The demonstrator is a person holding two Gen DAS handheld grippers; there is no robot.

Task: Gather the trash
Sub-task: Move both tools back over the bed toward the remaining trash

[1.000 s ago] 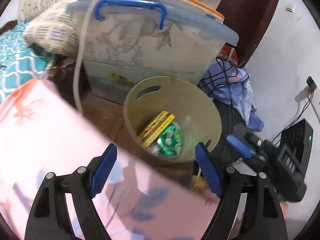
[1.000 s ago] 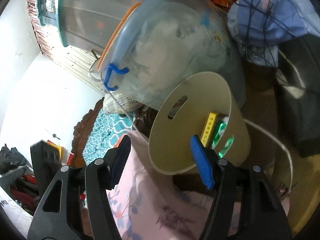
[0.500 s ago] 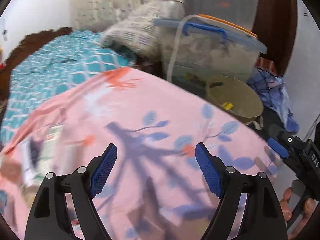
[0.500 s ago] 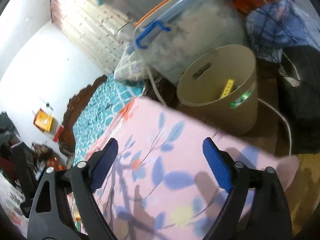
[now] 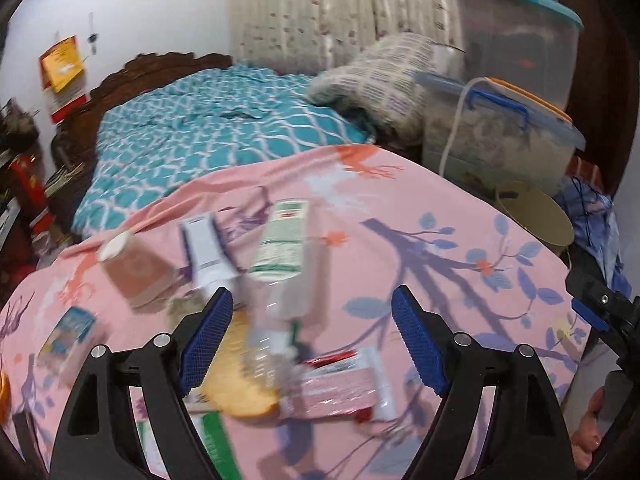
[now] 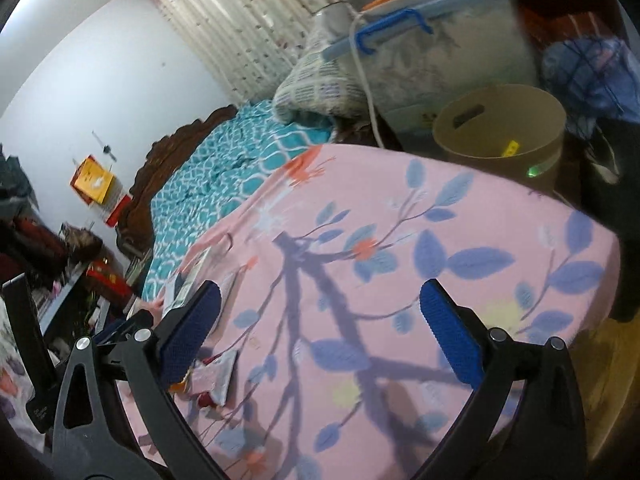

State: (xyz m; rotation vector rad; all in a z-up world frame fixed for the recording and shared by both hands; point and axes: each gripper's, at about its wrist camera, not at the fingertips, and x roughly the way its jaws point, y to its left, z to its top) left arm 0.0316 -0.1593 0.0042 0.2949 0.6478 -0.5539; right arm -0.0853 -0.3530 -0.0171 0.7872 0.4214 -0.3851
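Observation:
Several pieces of trash lie on the pink floral sheet (image 5: 460, 280): a brown carton (image 5: 138, 274), a white and purple box (image 5: 208, 250), a green and white packet (image 5: 282, 242), a clear plastic bottle (image 5: 276, 332), a pink wrapper (image 5: 340, 390) and a small blue packet (image 5: 68, 332). My left gripper (image 5: 312, 340) is open and empty above the bottle. My right gripper (image 6: 320, 336) is open and empty over bare sheet (image 6: 400, 260); the pink wrapper (image 6: 214, 374) lies by its left finger. The beige bin (image 6: 500, 128) holds yellow and green trash; it also shows in the left wrist view (image 5: 532, 216).
A teal patterned bedspread (image 5: 208, 136) and a pillow (image 5: 376, 76) lie behind the sheet. Stacked plastic storage boxes (image 5: 504, 136) stand beside the bin, with a blue cloth bundle (image 6: 588, 76) to its right. Cluttered shelves (image 6: 48, 264) stand at the left.
Both grippers pulled back from the bin and swung left over the pink sheet. The pile of trash came into the left wrist view. Both stayed open.

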